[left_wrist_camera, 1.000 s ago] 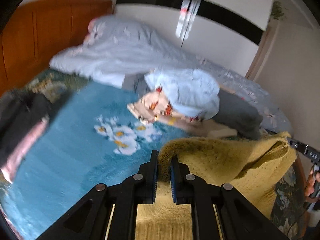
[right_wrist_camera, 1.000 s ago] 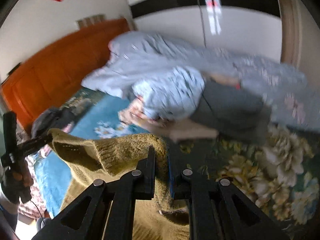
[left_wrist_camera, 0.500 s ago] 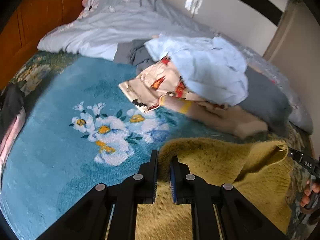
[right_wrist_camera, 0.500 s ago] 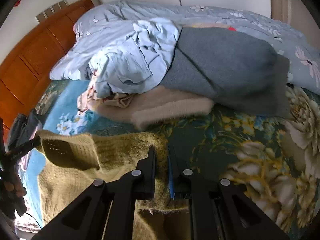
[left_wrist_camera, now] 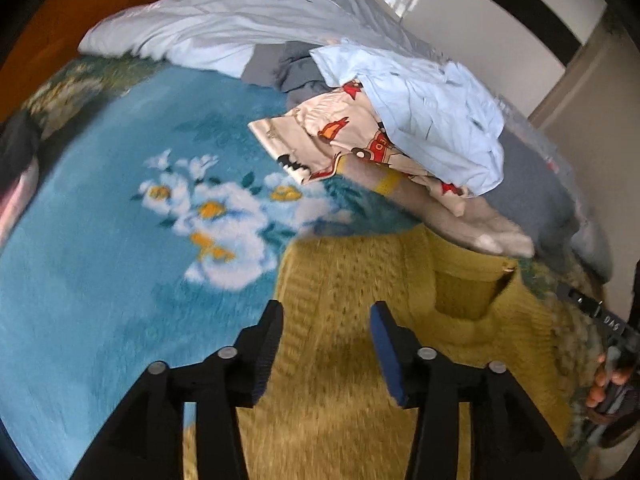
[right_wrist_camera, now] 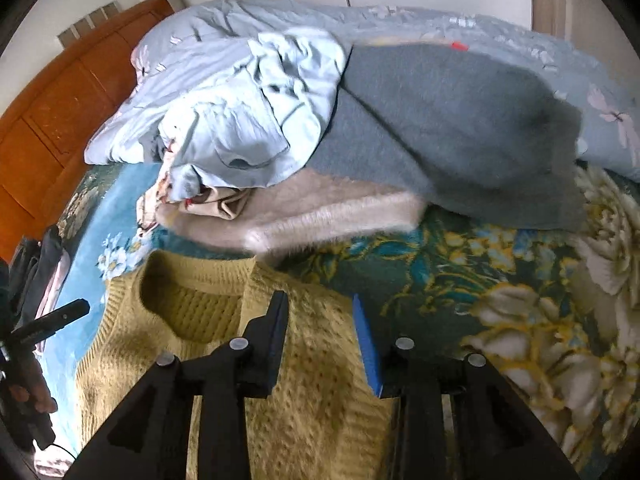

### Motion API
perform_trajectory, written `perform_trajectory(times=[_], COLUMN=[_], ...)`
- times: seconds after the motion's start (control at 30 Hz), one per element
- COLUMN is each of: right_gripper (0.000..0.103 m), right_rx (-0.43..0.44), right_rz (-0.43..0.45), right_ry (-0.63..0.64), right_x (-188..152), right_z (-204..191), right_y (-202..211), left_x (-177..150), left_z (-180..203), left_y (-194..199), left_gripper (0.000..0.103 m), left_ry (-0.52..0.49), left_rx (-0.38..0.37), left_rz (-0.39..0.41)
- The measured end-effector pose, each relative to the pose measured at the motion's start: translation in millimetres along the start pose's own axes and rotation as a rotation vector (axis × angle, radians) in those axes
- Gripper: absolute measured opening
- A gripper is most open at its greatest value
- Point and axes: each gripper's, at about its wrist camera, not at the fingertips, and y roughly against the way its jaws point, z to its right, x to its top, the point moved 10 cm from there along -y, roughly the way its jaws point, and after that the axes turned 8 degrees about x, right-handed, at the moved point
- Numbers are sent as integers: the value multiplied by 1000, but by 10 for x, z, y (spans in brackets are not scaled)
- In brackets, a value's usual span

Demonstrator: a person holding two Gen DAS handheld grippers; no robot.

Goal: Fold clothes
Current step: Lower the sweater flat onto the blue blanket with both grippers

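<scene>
Yellow knit sweater (left_wrist_camera: 352, 380) spread flat on the bed (left_wrist_camera: 80, 280), neckline facing the pile of clothes, one shoulder over the blue floral blanket (left_wrist_camera: 120, 240), the other over the dark green floral bedspread (right_wrist_camera: 520, 300). Left gripper (left_wrist_camera: 326, 324) open over the sweater's left shoulder edge, jaws spread wide, nothing between them, blue pads facing inward. Right gripper (right_wrist_camera: 320, 316) likewise open above the sweater's right shoulder, beside the neckline (right_wrist_camera: 192, 304), gripping nothing.

Beyond the sweater's collar, toward the far side of the bed, a heap of unfolded garments: cream fuzzy garment (right_wrist_camera: 320, 208) lowest and just beside the neckline, grey garment (right_wrist_camera: 440, 120) draped over it, crumpled light blue shirt (right_wrist_camera: 248, 120) on top, cartoon-print cloth (left_wrist_camera: 336, 140) with red figures sticking out beneath the shirt. Pale blue duvet (left_wrist_camera: 220, 12) bunched along the head of the bed against the orange wooden headboard (right_wrist_camera: 60, 120). Dark and pink clothing (left_wrist_camera: 16, 168) at the left edge of the bed.

In the left wrist view, right gripper's body at the right edge with white lettering (left_wrist_camera: 612, 322), apparently "DAS", partly blurred; fingers of the person's hand (left_wrist_camera: 604, 380) wrapped around the handle below it. In the right wrist view, left gripper's body at the left edge; writing there too small to read.
</scene>
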Motion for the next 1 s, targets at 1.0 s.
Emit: perform_trajectory(times=[1.0], right_gripper=[38], right_rx=[217], right_rz=[-65], right_ry=[-336], right_x=[-2859], right_z=[-344], right_y=[1344], left_x=[-2391], left_z=[-1031], left_y=[1123], left_gripper=[58], left_ry=[142], left_rx=[8], left_rz=[81])
